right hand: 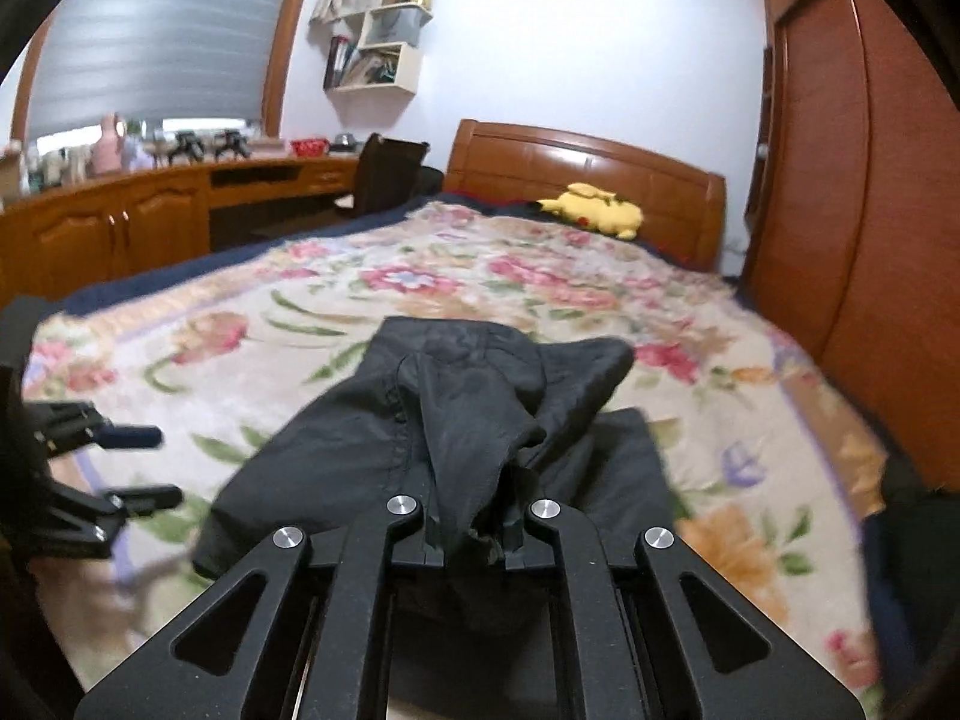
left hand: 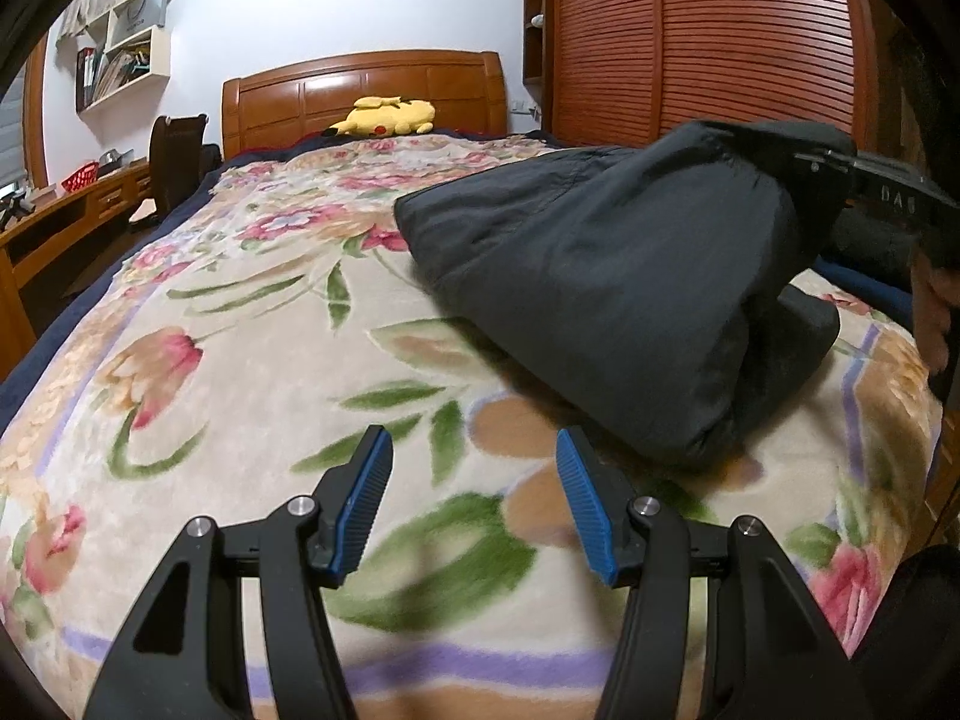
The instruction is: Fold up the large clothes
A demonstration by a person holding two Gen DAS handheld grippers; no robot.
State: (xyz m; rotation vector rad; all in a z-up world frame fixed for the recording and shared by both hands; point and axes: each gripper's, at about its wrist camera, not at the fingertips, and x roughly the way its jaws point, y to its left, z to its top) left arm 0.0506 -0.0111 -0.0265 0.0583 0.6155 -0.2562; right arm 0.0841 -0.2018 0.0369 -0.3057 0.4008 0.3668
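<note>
Garment: a dark jacket (right hand: pixel 480 420), partly folded, on the near half of the flowered blanket (left hand: pixel 240 330), towards the bed's right side.
Right gripper (right hand: pixel 474 531): jaws pinched together on a bunched edge of the jacket, lifting that part clear of the blanket; the rest of the cloth trails down onto the bed.
Left gripper (left hand: pixel 474 498): jaws apart, nothing between them, above bare blanket just beside the jacket's near corner.
Hand (left hand: pixel 936 312): at the right edge, blurred, apparently holding the right gripper's handle.
Far end: a yellow plush toy (left hand: pixel 387 117) lies against the wooden headboard (left hand: pixel 360 90).
</note>
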